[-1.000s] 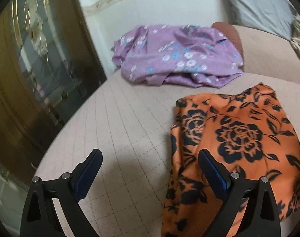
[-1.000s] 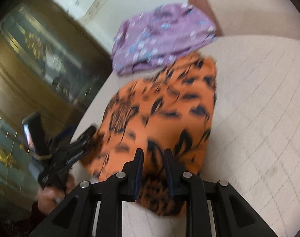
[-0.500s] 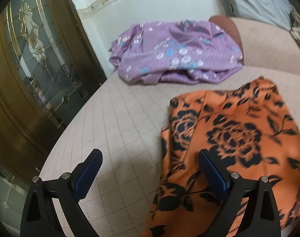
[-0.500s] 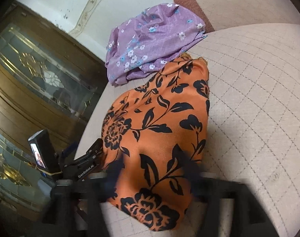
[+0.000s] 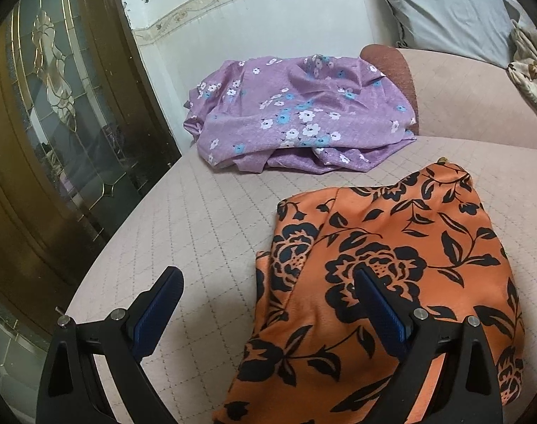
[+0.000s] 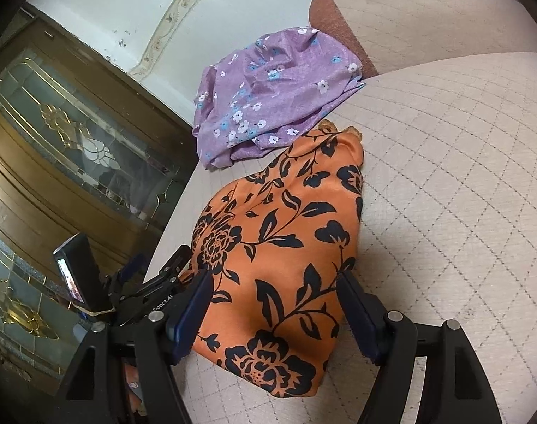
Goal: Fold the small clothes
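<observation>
An orange garment with black flowers (image 5: pixel 392 265) lies folded on the beige quilted sofa seat (image 5: pixel 204 219). My left gripper (image 5: pixel 268 284) hovers open at the garment's left edge, its right finger over the cloth and nothing held. In the right wrist view the orange garment (image 6: pixel 286 233) lies beneath my right gripper (image 6: pixel 273 284), which stands open, pads clear of the cloth. The left gripper (image 6: pixel 155 265) shows at the garment's left side. A purple flowered garment (image 5: pixel 296 116) lies crumpled at the far end of the seat, and appears as the purple garment (image 6: pixel 268 106) beyond the orange one.
A dark wooden door with leaded glass (image 5: pixel 56 123) stands close along the seat's left edge. A white tiled wall (image 5: pixel 268 17) is behind. A brown-ended sofa armrest (image 5: pixel 455 84), a grey pillow (image 5: pixel 445 10) and a patterned cloth (image 5: pixel 529 70) lie at the back right.
My right gripper has opened and let go of the orange garment, which now lies flat on the seat. Both grippers have drawn back a little; the left one stays open.
</observation>
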Available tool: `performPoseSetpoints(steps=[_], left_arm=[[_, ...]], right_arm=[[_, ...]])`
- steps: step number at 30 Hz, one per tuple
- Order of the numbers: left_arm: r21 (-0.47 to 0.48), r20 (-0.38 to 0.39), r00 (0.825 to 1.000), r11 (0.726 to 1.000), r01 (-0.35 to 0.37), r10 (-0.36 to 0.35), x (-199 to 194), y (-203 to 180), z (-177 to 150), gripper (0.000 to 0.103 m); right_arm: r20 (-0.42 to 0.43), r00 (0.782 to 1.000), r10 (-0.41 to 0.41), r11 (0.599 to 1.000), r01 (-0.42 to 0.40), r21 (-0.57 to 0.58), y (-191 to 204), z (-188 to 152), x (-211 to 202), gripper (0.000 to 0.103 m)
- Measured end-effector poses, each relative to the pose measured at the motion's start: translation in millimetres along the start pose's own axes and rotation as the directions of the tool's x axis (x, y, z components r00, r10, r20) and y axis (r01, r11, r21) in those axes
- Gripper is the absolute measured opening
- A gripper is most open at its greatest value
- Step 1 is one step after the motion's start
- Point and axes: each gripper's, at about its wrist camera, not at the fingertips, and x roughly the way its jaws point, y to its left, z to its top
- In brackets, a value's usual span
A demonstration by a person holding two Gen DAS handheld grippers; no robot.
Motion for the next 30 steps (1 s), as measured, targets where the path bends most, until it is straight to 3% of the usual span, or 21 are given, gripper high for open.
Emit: performPoseSetpoints(steps=[16, 22, 25, 27, 30], left_arm=[[0.002, -0.041, 0.999, 1.000, 0.007, -0.007, 8, 8, -4, 0.097], [0.004, -0.053, 0.998, 1.000, -0.013, 0.013, 9, 20, -9, 0.097], [0.004, -0.056, 0.998, 0.999, -0.042, 0.042, 9, 30, -14, 0.097], [-0.011, -0.064, 0.996, 0.998, -0.061, 0.060, 8, 40, -17, 0.097], [-0.066, -0.098, 0.994, 0.996, -0.056, 0.050, 11, 60, -23, 0.097]], right_arm=[[-0.051, 0.999, 0.010, 0.999, -0.008, 0.052, -14, -5, 15, 0.075], [-0.053, 0.998, 0.037, 0.999, -0.037, 0.008, -3, -8, 15, 0.075], [-0.073, 0.996, 0.051, 0.997, -0.055, -0.045, 7, -15, 19, 0.071], [-0.098, 0.993, 0.061, 0.995, -0.068, -0.069, 13, -21, 24, 0.057], [-0.118, 0.991, 0.056, 0.994, -0.067, -0.092, 19, -30, 31, 0.054]])
